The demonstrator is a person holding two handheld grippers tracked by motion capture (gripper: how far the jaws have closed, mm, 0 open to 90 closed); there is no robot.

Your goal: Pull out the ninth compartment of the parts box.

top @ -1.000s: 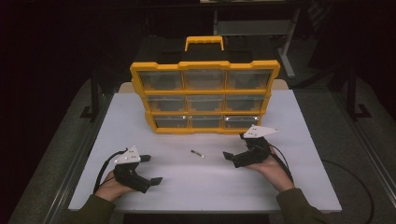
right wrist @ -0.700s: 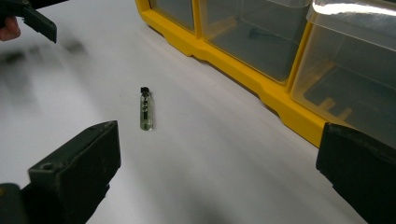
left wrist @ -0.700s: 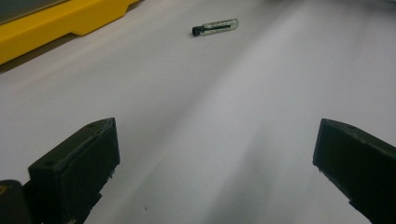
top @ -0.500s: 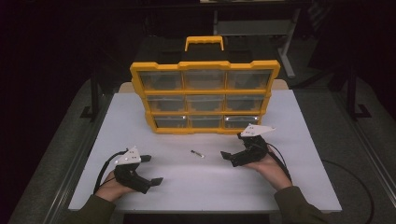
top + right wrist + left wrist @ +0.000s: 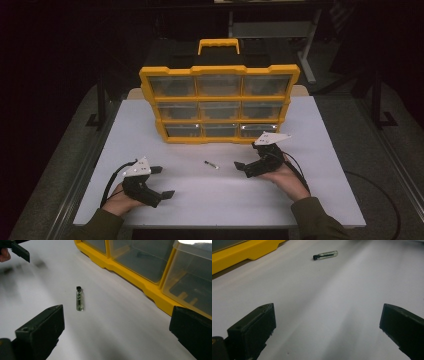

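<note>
Nothing had been picked up yet. The small glass vial (image 5: 211, 164) lay loose on the white table (image 5: 320, 200) at the frame's centre, below the yellow organizer (image 5: 220, 102). The right gripper (image 5: 248, 167), jaws spread, sat nearest; the left gripper (image 5: 162, 181) rested released at lower left.

On the table (image 5: 320, 200) the organizer box (image 5: 219, 102) stands toward the far side, its drawers facing the person. A small vial (image 5: 211, 164) lies flat on the table in front of the box — near it, not touching — between the two grippers. The left gripper (image 5: 162, 181) sits to the vial's left and nearer the person; the right gripper (image 5: 243, 169) sits just right of the vial, close before the box's right end.
</note>
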